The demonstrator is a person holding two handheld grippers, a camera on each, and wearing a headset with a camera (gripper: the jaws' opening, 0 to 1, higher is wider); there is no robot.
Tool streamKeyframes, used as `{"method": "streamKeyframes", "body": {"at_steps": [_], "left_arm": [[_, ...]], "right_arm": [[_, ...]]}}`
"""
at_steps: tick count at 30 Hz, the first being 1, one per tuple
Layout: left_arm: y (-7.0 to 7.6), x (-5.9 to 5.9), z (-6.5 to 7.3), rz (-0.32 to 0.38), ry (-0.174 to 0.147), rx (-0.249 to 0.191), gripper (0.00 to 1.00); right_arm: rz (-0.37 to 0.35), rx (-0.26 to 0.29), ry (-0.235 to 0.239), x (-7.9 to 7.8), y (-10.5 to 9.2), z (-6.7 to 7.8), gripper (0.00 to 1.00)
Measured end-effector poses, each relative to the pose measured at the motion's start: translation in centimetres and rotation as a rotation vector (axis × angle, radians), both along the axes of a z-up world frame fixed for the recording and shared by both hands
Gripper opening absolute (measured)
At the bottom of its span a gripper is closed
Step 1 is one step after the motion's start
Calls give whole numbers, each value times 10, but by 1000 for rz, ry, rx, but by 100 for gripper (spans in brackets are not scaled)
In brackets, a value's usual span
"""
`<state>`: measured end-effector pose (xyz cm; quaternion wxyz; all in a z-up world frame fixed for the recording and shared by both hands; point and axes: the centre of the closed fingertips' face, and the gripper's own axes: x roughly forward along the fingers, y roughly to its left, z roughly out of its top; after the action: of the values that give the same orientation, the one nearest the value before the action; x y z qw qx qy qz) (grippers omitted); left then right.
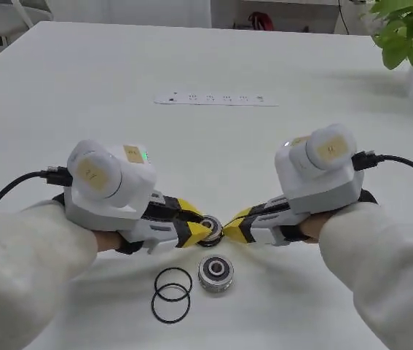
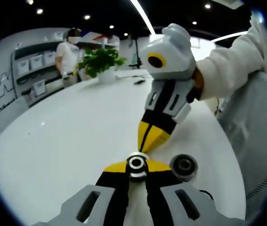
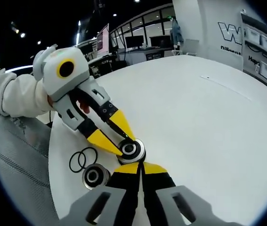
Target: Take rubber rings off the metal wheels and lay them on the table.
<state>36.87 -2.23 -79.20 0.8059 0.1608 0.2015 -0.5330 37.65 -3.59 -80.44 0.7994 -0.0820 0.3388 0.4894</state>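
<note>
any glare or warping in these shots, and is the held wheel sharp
Head view: soft light, faint shadows on the table, held wheel clear. Left gripper view: fisheye bends the table edge, ceiling lights glare. Right gripper view: same bending, wheel crisp, room dim.

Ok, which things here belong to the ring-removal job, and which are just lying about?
Job: wheel clamped in left gripper, right gripper at its rim; second wheel; two rubber rings lying loose.
Lying about: power strip; potted plant.
</note>
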Motion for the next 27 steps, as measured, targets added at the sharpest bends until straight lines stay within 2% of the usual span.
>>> {"method": "streamKeyframes", "body": {"at_steps": [4, 11, 13, 27], "left_arm": [[0, 0, 0, 2, 0, -2, 14], [0, 0, 0, 0, -6, -2, 14], [1, 0, 0, 1, -10, 2, 14], [2, 0, 0, 8, -8, -3, 14]], "right_arm": [[-49, 74, 50, 2, 2, 5, 0], [-63, 100, 75, -3, 7, 10, 0], [-59, 74, 56, -4, 8, 10, 0], [-44, 63, 53, -5, 11, 12, 0]]}}
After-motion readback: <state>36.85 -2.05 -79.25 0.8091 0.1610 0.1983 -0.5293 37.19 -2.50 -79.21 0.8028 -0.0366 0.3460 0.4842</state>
